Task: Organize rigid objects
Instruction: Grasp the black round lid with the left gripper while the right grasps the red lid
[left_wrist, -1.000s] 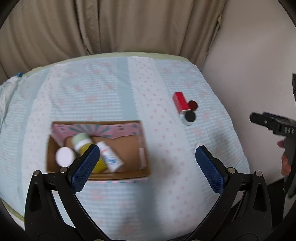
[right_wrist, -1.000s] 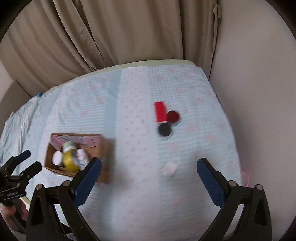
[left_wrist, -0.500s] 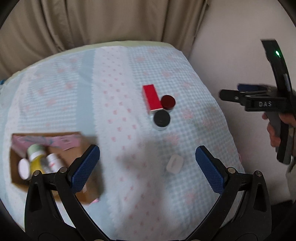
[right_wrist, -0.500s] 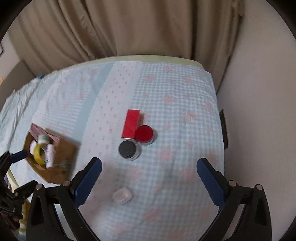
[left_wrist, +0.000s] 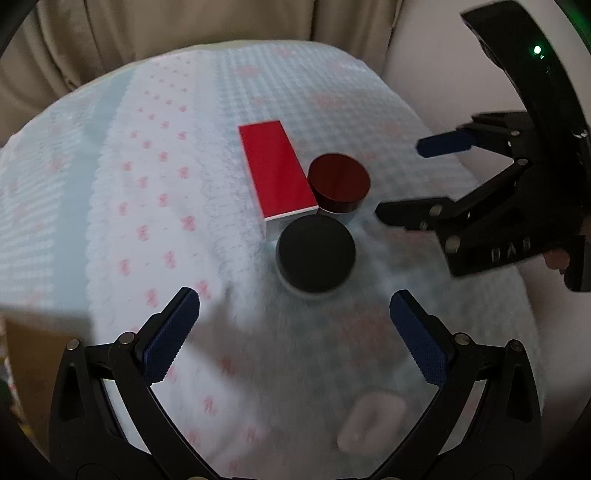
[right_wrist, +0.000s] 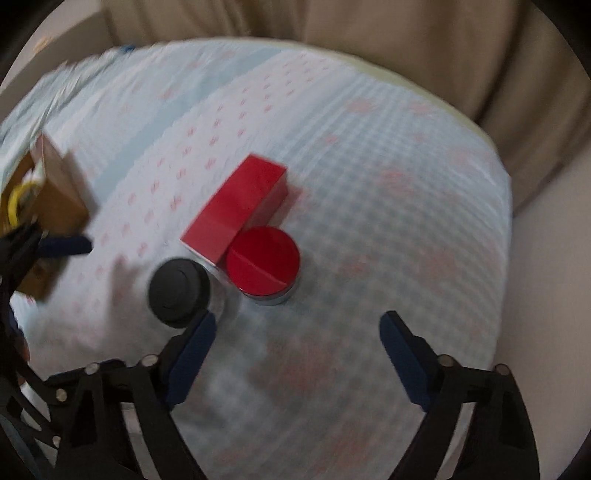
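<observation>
A red box lies on the checked cloth, with a red-lidded jar and a black-lidded jar touching it. My left gripper hangs open just short of the black-lidded jar, nothing between its fingers. From the right, my right gripper comes in beside the red-lidded jar. In the right wrist view the red box, red-lidded jar and black-lidded jar lie ahead of my right gripper. Its jaws are closing with nothing between them.
A cardboard box holding bottles stands at the left of the cloth-covered bed, and its corner shows in the left wrist view. A small pale object lies near the front. Beige curtains hang behind, and a bare wall runs along the right.
Both grippers have dropped toward the red box and the two jars, which now look much larger. The left view swung away from the cardboard box. The right jaws have narrowed.
</observation>
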